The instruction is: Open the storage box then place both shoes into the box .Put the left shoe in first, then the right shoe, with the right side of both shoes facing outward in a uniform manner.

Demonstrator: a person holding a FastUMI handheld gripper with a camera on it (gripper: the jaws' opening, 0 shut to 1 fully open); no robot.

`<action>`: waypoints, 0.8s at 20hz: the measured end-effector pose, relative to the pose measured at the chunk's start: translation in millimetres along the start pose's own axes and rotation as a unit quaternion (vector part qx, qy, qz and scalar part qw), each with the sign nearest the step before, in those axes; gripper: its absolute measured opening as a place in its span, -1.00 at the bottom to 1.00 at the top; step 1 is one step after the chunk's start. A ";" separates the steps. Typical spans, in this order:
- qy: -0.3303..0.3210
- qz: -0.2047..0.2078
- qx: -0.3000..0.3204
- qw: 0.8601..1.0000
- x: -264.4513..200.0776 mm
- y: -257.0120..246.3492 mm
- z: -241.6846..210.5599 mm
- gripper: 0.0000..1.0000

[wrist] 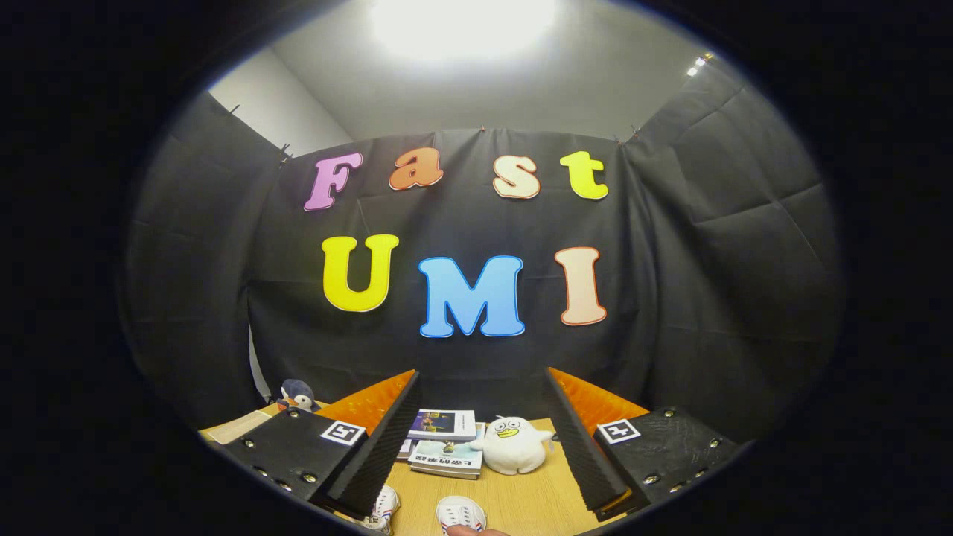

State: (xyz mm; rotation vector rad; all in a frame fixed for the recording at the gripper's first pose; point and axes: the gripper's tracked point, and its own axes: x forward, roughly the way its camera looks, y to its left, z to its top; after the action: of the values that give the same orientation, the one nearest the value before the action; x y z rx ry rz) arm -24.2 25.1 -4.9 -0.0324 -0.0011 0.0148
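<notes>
The gripper is held above a wooden table, fingers spread wide apart and holding nothing. The toes of two white sneakers lie at the table's near edge, one between the fingers and one under the left finger; books and a white plush toy lie beyond. The shoes are probably light, with soft uppers that yield, so the firmer heel collar or sole edge looks the best place to grip.

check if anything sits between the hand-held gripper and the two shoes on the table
Nothing visible does. The hand-held gripper is open, and the two shoes, one by one finger and one between the fingers, lie near them. The books and white plush toy sit beyond.
</notes>
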 end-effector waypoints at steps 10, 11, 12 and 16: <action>0.053 0.071 0.052 0.995 3.8 51.9 -39.1 0.95; 0.063 0.084 0.065 0.992 5.6 59.9 -45.4 0.95; 0.073 0.093 0.076 0.990 8.3 67.0 -51.4 0.95; 0.124 0.128 0.106 0.978 22.6 92.2 -83.7 0.99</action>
State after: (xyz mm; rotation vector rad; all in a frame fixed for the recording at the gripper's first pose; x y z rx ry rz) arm -2.8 114.8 -91.5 0.1786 0.2548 0.2678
